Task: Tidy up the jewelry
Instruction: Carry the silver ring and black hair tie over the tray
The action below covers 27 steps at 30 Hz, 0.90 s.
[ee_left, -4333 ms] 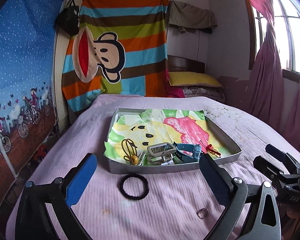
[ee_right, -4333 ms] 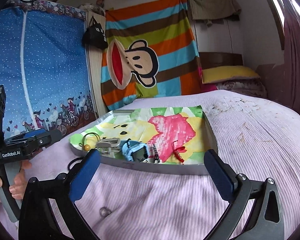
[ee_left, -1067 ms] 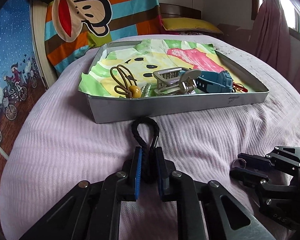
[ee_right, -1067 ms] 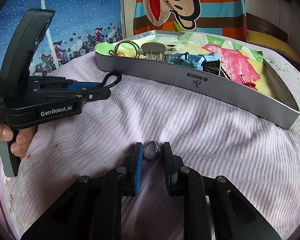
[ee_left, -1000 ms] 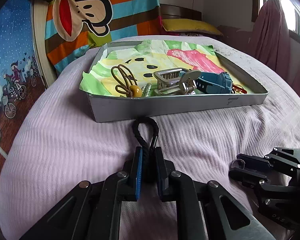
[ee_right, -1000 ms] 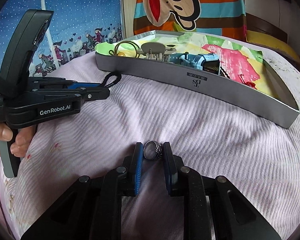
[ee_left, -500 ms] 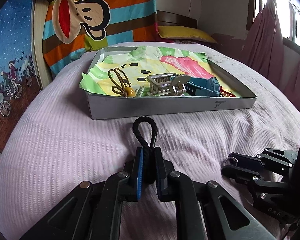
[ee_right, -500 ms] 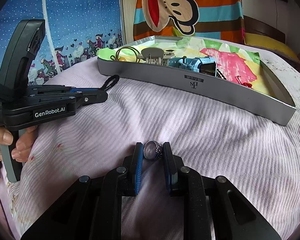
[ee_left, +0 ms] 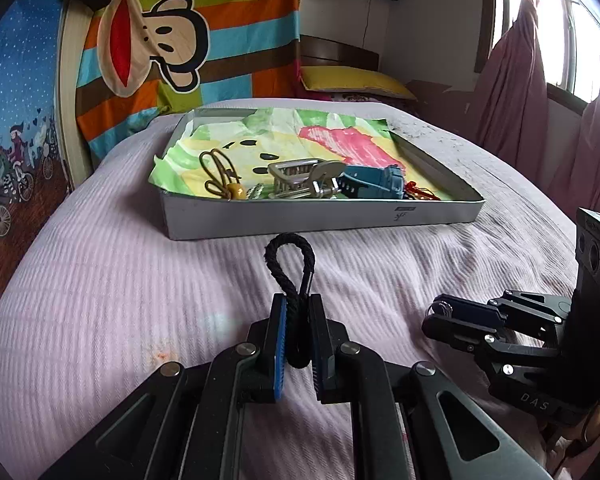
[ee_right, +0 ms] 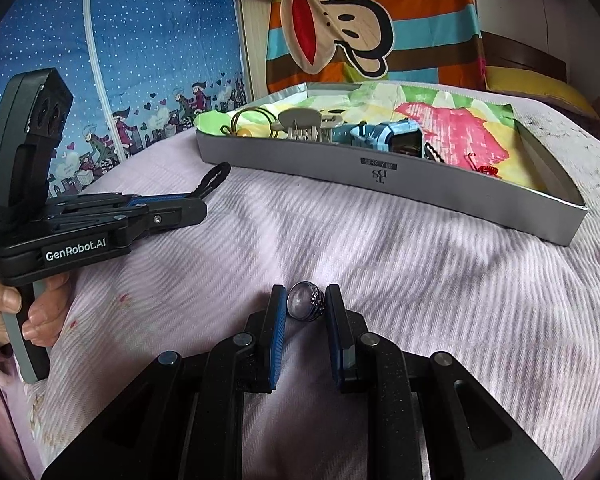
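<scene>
My left gripper (ee_left: 298, 312) is shut on a black braided band (ee_left: 290, 272), whose loop sticks out forward, just above the pink bedspread. The same band (ee_right: 214, 176) shows at the left gripper's (ee_right: 198, 206) tip in the right wrist view. My right gripper (ee_right: 306, 300) is shut on a silver ring (ee_right: 306, 301), pinched between the blue pads. In the left wrist view the right gripper (ee_left: 440, 316) sits low on the right. Ahead stands a grey tray (ee_left: 300, 222) lined with colourful paper.
The tray (ee_right: 380, 184) holds a grey hair clip (ee_left: 300, 178), a blue watch (ee_left: 376, 184), a brown hair tie with a yellow bead (ee_left: 220, 176) and a small red piece (ee_right: 486, 170). A hand (ee_right: 4, 304) grips the left tool's handle. A yellow pillow (ee_left: 352, 80) lies behind.
Four seconds ago both grippers stood open, with the band and ring loose on the bed. Now each is shut on its piece. Over the last second both views have tipped up slightly.
</scene>
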Each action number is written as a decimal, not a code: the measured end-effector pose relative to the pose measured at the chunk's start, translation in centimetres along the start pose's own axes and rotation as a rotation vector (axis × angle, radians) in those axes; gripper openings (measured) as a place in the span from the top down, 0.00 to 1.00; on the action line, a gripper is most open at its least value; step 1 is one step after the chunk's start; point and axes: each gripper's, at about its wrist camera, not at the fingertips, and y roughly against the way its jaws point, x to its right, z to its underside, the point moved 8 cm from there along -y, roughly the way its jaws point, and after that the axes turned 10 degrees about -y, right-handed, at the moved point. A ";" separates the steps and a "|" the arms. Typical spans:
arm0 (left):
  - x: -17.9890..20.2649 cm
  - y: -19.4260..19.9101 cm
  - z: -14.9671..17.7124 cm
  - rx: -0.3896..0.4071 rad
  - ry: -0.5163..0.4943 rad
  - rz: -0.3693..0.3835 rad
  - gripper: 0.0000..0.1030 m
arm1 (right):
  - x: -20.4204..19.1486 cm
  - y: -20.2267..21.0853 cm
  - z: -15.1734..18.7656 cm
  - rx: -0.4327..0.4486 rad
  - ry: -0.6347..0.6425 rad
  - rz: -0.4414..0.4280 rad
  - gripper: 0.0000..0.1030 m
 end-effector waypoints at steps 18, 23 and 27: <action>2.4 0.6 -3.5 0.011 -0.074 -0.031 0.90 | 1.2 2.8 -1.6 0.133 -0.070 -0.027 0.83; 3.3 0.7 -6.2 0.051 -0.068 -0.016 0.90 | 2.4 3.7 -2.9 0.160 -0.117 -0.040 0.83; 4.0 0.0 -8.4 0.068 -0.077 -0.016 0.90 | 3.1 4.3 -4.5 0.188 -0.102 -0.032 0.83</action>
